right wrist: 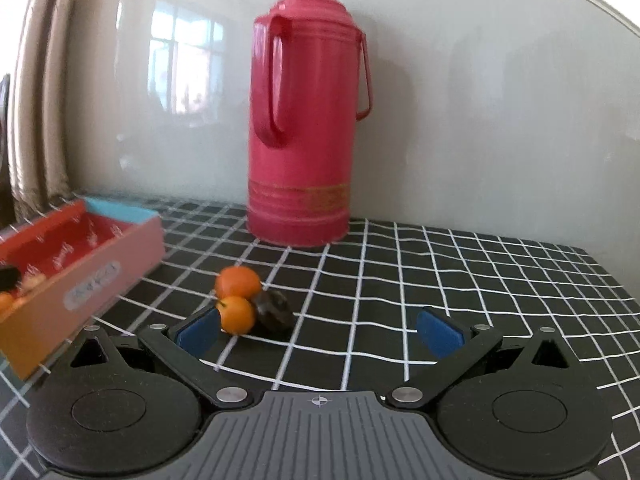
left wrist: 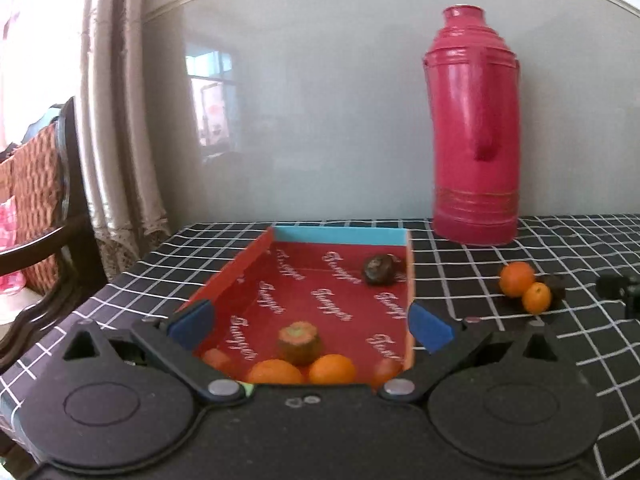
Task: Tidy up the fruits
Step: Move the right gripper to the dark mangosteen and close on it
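Observation:
A shallow red box with a blue far wall lies on the checked cloth and holds several fruits: oranges near its front, a ribbed brownish fruit, and a dark fruit at the back right. My left gripper hangs open over the box's near end, nothing between its blue pads. On the cloth lie two oranges and a dark fruit, touching one another. My right gripper stands open just before them, its left pad beside the nearer orange. The red box shows at that view's left.
A tall pink thermos flask stands at the back by the glossy wall. The black-and-white checked table ends at the left, where a dark chair and a curtain stand. Bare cloth lies to the right of the loose fruits.

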Motion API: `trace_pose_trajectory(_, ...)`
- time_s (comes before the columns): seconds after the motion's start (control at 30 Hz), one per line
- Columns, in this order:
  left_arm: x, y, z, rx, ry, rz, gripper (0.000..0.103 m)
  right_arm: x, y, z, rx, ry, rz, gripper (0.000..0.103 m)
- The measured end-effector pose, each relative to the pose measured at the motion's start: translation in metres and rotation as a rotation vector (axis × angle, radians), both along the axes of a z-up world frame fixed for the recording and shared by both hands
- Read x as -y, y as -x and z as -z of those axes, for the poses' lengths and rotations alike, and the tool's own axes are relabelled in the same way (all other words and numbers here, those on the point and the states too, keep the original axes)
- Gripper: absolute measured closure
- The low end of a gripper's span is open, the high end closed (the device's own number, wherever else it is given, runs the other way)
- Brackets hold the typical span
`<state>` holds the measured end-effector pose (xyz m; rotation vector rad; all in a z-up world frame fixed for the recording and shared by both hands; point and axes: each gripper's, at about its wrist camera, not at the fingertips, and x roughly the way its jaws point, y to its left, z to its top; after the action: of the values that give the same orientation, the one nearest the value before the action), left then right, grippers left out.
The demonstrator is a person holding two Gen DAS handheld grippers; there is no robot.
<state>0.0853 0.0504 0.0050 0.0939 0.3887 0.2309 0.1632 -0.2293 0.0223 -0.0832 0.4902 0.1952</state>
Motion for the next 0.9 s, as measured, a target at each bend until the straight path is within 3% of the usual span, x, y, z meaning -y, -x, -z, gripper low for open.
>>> trace_pose_trajectory(0.6,-0.038,-0.004,-0.001,0.021,0.058,-0.086,0.006,-0.011,-0.048,0.030,-0.076,0.162,-0.017,0.000)
trace_pose_trajectory(0.9,-0.046,-0.008,0.001,0.008,0.063,-0.090,0.006,-0.024,-0.074,0.031,-0.103,0.085,-0.041,0.000)
